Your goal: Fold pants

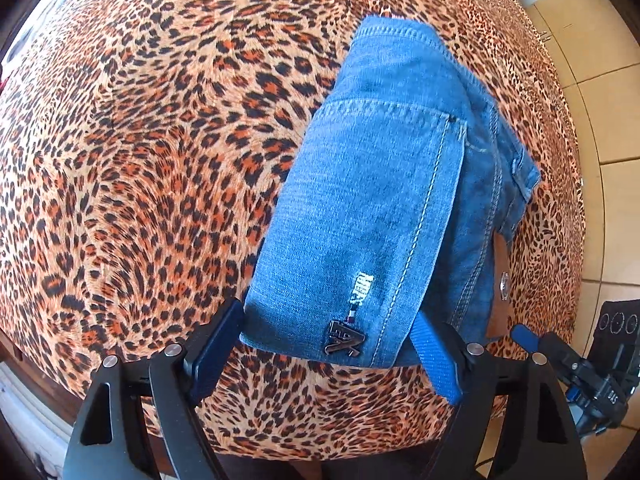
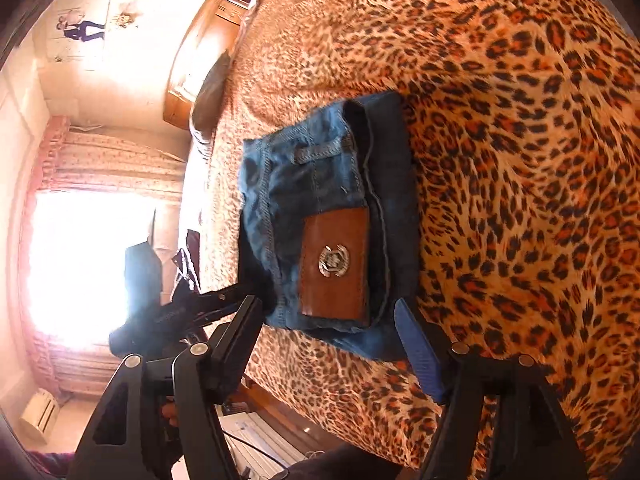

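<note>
Blue denim pants [image 1: 384, 200] lie folded into a compact packet on a leopard-print bed cover [image 1: 140, 160], back pocket and a small metal logo up. My left gripper [image 1: 332, 344] is open, its fingers on either side of the packet's near edge. In the right wrist view the same pants [image 2: 328, 216] show their brown leather waistband patch [image 2: 334, 264]. My right gripper [image 2: 332, 320] is open at the packet's near end, holding nothing. The right gripper also shows at the lower right of the left wrist view [image 1: 532, 340].
The bed cover [image 2: 520, 160] spreads widely around the packet. Beige floor tiles [image 1: 600, 120] lie past the bed's right edge. A wooden headboard [image 2: 200, 60], a bright curtained window [image 2: 88, 260] and a wall [image 2: 100, 40] show in the right wrist view.
</note>
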`<state>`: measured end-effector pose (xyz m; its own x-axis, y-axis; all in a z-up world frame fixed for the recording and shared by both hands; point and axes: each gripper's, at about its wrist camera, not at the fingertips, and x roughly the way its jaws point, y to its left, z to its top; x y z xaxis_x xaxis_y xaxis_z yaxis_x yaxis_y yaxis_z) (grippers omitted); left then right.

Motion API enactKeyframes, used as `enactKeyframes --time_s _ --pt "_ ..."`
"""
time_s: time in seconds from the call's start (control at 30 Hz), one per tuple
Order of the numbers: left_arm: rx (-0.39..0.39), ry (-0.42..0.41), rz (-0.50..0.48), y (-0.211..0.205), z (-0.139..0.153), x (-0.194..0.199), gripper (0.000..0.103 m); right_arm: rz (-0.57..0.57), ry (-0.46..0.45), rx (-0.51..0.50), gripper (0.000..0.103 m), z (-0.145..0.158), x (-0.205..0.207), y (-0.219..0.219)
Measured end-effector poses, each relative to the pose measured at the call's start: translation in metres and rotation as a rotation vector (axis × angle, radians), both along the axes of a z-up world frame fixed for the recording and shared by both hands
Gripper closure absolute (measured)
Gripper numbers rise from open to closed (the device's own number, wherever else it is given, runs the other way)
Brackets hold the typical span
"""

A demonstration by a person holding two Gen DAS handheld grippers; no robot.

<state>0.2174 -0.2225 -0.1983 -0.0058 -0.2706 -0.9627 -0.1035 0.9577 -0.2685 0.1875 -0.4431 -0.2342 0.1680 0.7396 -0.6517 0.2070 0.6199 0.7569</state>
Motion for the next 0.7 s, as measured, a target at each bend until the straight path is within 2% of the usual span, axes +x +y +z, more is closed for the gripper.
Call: enactKeyframes --time_s 0.07,0.1,0.17,0.2,0.23,0.3,0.33,0.37,0.43,0.5,0.57,0.67,0.7 --pt "0.032 -0.001 -0.018 -0.010 -0.005 0.000 0.021 -0.026 0.022 0.054 0.033 -0.015 0.002 0.010" --pt "0.037 0.000 -0.024 -0.013 -0.005 0.001 0.021 -0.036 0.006 0.088 0.040 -0.018 0.002 0.015" --pt "0.033 0.005 -0.022 -0.012 -0.003 0.003 0.021 0.002 0.002 0.042 0.049 -0.024 0.006 0.029" --pt "0.027 0.015 -0.017 -0.009 -0.002 0.004 0.021 0.040 0.018 0.031 0.073 -0.025 0.008 0.038" --pt "0.023 0.021 -0.009 -0.004 0.003 0.007 0.021 0.068 -0.001 0.016 0.083 -0.017 0.009 0.043" --pt "0.002 0.014 -0.003 -0.004 0.007 0.008 0.020 0.092 -0.087 -0.040 0.085 0.012 0.008 0.040" --pt "-0.006 -0.005 -0.003 -0.006 0.006 0.007 0.019 0.085 -0.102 -0.055 0.085 0.020 0.007 0.036" --pt "0.000 0.000 -0.015 -0.011 0.002 0.008 0.017 0.083 -0.091 -0.076 0.085 0.019 0.006 0.032" --pt "0.032 0.013 -0.052 -0.029 -0.017 0.011 0.016 0.085 -0.005 -0.122 0.084 -0.007 0.006 0.025" --pt "0.061 0.032 -0.068 -0.042 -0.029 0.013 0.015 0.084 0.082 -0.118 0.080 -0.030 0.006 0.023" --pt "0.022 0.018 -0.077 -0.044 -0.019 0.015 0.020 0.031 0.104 -0.066 0.071 -0.022 0.008 0.014" --pt "-0.031 -0.047 -0.074 -0.035 0.014 0.009 0.023 -0.021 0.033 -0.069 0.069 0.013 0.013 -0.008" --pt "-0.065 -0.081 -0.061 -0.032 0.027 0.010 0.023 -0.043 -0.004 -0.089 0.065 0.025 0.016 -0.016"
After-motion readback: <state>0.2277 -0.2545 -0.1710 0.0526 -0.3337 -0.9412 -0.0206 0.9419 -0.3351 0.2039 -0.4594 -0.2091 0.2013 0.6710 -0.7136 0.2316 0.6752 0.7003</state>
